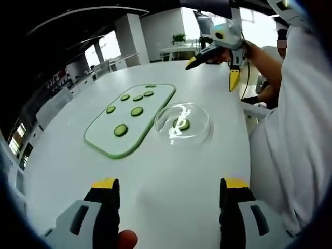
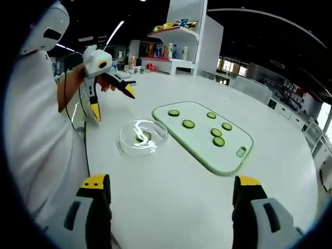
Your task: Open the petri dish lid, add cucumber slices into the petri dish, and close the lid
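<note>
Both grippers, left and right, are held spread wide and empty above the white worktop. The covered dish, one slice inside, is seen beside the green board of cucumber slices. The smooth glass lid could be dropped if it is pinched badly.

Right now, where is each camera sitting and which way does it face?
Left gripper view: rides the left gripper, raised over the round white table, facing the clear glass petri dish and pale green cutting board; white sleeve on the right.
Right gripper view: rides the right gripper, facing the same dish and board from the opposite side; white sleeve on the left.
Shared: dish, board, cucumber slices; each shows the other gripper open.
</note>
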### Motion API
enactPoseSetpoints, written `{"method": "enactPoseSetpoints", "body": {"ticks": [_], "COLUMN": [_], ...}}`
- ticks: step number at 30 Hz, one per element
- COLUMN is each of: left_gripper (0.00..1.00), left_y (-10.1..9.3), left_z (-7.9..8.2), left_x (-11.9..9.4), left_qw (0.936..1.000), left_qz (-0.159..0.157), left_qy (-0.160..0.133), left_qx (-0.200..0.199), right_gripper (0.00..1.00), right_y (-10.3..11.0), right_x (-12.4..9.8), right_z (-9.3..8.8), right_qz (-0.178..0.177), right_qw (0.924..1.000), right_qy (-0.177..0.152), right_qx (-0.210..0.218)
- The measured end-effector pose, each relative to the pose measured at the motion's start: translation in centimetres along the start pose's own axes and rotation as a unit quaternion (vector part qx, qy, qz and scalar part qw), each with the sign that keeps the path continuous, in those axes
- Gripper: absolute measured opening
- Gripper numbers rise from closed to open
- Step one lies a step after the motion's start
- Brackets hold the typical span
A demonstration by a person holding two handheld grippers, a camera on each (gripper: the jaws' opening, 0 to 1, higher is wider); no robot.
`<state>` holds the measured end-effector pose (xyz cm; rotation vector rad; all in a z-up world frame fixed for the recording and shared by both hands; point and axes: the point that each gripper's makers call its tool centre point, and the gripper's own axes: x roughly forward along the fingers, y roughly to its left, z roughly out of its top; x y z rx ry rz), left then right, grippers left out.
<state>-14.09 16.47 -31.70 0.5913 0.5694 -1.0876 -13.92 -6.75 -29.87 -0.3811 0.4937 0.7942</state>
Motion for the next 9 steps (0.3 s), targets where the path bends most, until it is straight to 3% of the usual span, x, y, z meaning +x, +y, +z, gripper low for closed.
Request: {"method": "enactPoseSetpoints", "body": {"ticks": [9], "left_gripper": [0.76], "left_y": [0.02], "left_z": [-0.06], "left_x": [0.31], "left_qw": [1.0], "left_qz": [0.0], "left_qy": [0.004], "left_qx": [0.009], "right_gripper": [0.97], "right_y": [-0.56], "right_x": [-0.08], "right_z": [-0.63], "right_qz": [-0.019], "right_qw": [0.9997], "right_qy": [0.012], "right_qx": [0.006]}}
